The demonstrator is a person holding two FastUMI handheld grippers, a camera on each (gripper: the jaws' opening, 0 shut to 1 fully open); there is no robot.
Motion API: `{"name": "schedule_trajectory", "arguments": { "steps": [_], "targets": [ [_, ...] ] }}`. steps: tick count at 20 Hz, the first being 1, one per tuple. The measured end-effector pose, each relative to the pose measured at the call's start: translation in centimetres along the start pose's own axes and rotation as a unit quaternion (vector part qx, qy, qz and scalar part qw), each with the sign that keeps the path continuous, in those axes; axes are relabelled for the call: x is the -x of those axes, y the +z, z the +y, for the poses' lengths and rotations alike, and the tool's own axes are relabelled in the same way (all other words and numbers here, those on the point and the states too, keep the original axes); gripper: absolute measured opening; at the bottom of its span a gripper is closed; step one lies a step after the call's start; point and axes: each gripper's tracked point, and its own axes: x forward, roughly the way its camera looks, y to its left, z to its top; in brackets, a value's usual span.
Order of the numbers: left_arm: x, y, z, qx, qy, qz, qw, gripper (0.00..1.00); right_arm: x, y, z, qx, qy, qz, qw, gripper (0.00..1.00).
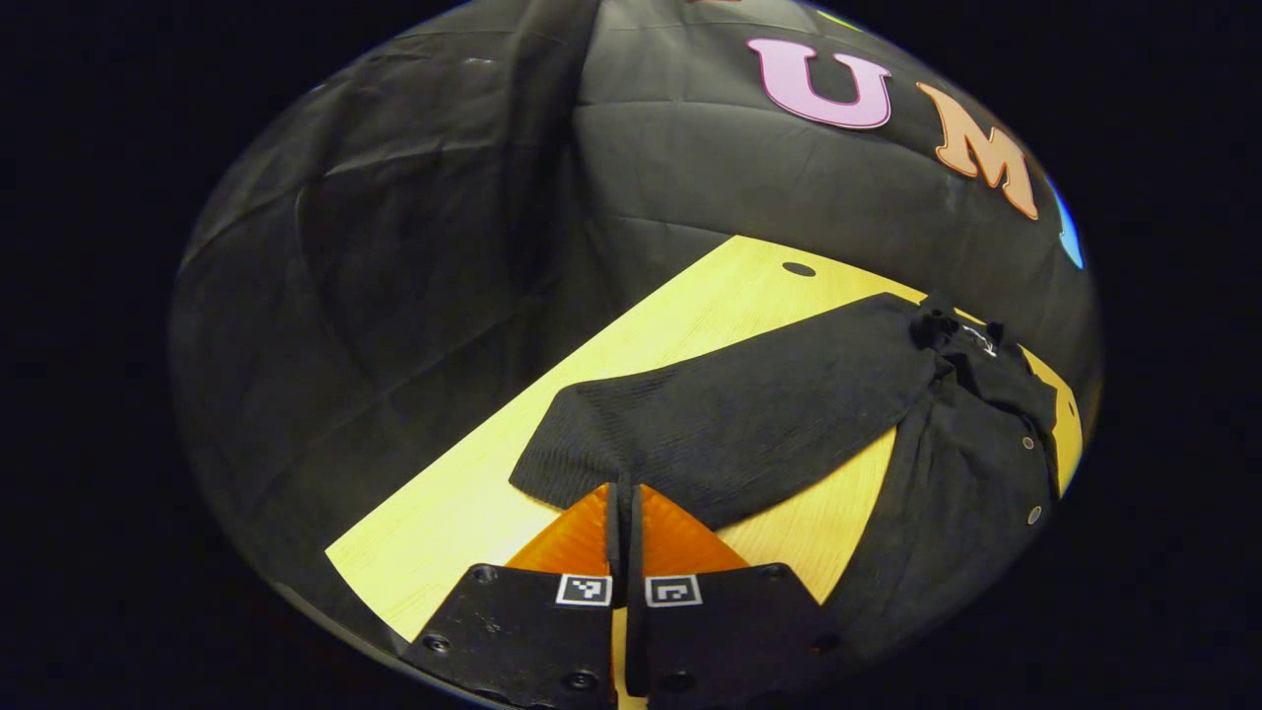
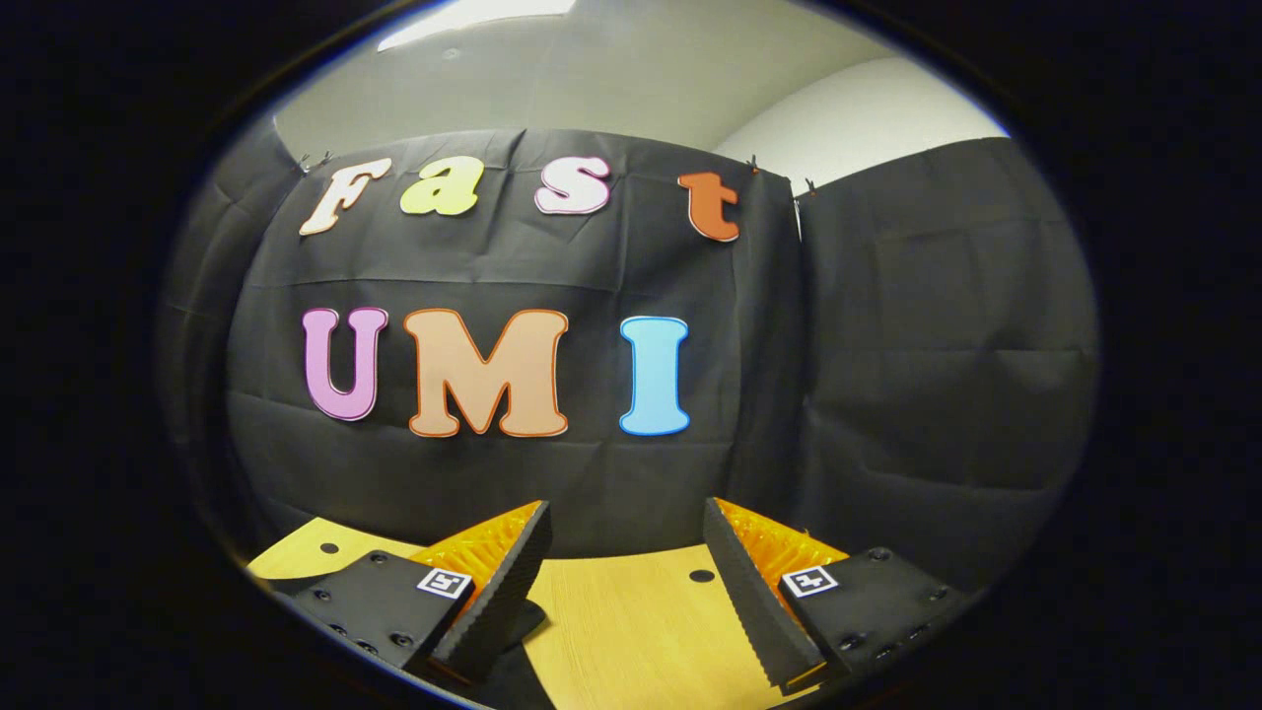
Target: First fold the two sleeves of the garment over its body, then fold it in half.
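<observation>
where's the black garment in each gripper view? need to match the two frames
Left gripper view: the garment lies right of centre on the wooden table, one sleeve stretched toward the left gripper, whose fingers are closed on its cuff.
Right gripper view: only a dark scrap at the bottom edge, possibly the garment; cannot tell.
Shared landmark: the table's round hole.

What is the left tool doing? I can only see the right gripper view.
Observer: The left tool is shut on the end edge of the black sleeve.
Operator: Is that sleeve folded over yet?
Observer: No. It lies stretched out flat on the yellow table, pointing away from the garment body.
Operator: Which side of the garment faces up?
Observer: The buttons show on the body, so the front is up.
</observation>
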Motion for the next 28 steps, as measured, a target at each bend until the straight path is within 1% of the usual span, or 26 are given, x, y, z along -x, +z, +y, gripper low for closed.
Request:
{"name": "schedule_trajectory", "arguments": {
  "steps": [1, 2, 4, 5, 6, 7, 8, 9, 10, 11, 12, 14, 15, 18, 20, 22, 24, 26, 28],
  "targets": [
    [0.1, 0.0, -0.1, -0.002, -0.005, 0.003, 1.0, 0.0, 0.2, -0.5, -0.4, 0.002, -0.005, 0.004, 1.0, 0.98],
    [0.3, 0.2, -0.1, -0.001, -0.009, 0.008, 1.0, 0.0, 0.2, -1.1, -0.7, 0.003, -0.007, 0.01, 1.0, 0.98],
    [0.7, 1.2, 0.0, 0.01, -0.016, 0.005, 1.0, 0.0, 0.3, -2.6, -0.9, -0.001, -0.005, 0.033, 0.999, 1.0],
    [0.7, 2.0, 0.2, 0.014, -0.017, 0.0, 1.0, 0.0, 0.4, -3.3, -0.9, -0.006, -0.001, 0.044, 0.999, 0.98],
    [0.6, 3.3, 0.3, 0.016, -0.018, -0.009, 1.0, 0.0, 0.4, -4.0, -1.0, -0.011, 0.002, 0.052, 0.999, 0.95],
    [0.5, 4.8, 0.0, 0.016, -0.021, -0.021, 0.999, 0.0, 0.3, -4.6, -1.2, -0.016, 0.003, 0.06, 0.998, 0.95],
    [0.4, 6.6, -0.5, 0.014, -0.026, -0.034, 0.999, 0.0, 0.5, -5.3, -1.3, -0.02, 0.004, 0.068, 0.998, 0.98],
    [0.6, 8.4, -1.1, 0.011, -0.031, -0.048, 0.998, 0.0, 0.6, -5.9, -1.4, -0.023, 0.008, 0.075, 0.997, 0.95],
    [0.8, 10.7, -2.0, 0.007, -0.036, -0.067, 0.997, 0.0, 0.6, -6.3, -1.7, -0.026, 0.01, 0.081, 0.996, 0.98],
    [0.6, 13.4, -2.9, 0.005, -0.04, -0.105, 0.994, 0.0, 0.6, -6.7, -2.2, -0.026, 0.01, 0.086, 0.996, 0.98],
    [0.1, 15.3, -4.1, -0.002, -0.047, -0.127, 0.991, 0.0, 1.0, -6.4, -1.2, -0.025, 0.01, 0.088, 0.996, 0.98],
    [0.1, 19.9, -8.1, -0.024, -0.062, -0.16, 0.985, 0.0, 0.9, -7.0, -2.2, -0.03, 0.01, 0.094, 0.995, 0.98],
    [-0.1, 21.7, -10.3, -0.032, -0.076, -0.176, 0.981, 0.0, 0.8, -7.2, -2.7, -0.035, 0.011, 0.098, 0.995, 0.98],
    [0.1, 26.5, -17.9, -0.043, -0.132, -0.215, 0.967, 0.0, 0.4, -8.4, -4.8, -0.049, 0.006, 0.113, 0.992, 0.98],
    [1.0, 28.7, -24.0, -0.063, -0.166, -0.242, 0.954, 0.0, 0.4, -8.9, -6.3, -0.046, 0.004, 0.122, 0.991, 0.98],
    [2.0, 29.6, -29.5, -0.087, -0.197, -0.257, 0.942, 0.0, 0.5, -9.1, -7.7, -0.042, 0.002, 0.125, 0.991, 0.98],
    [2.7, 29.3, -34.8, -0.109, -0.227, -0.262, 0.932, 0.0, 0.4, -9.4, -9.0, -0.044, 0.002, 0.128, 0.991, 0.98],
    [3.1, 27.8, -39.3, -0.126, -0.253, -0.252, 0.926, 0.0, 0.4, -10.0, -10.2, -0.049, 0.001, 0.135, 0.99, 0.97],
    [3.7, 26.2, -43.2, -0.134, -0.276, -0.239, 0.921, 0.0, 0.0, -10.6, -11.6, -0.048, -0.003, 0.142, 0.989, 0.98]
  ]
}}
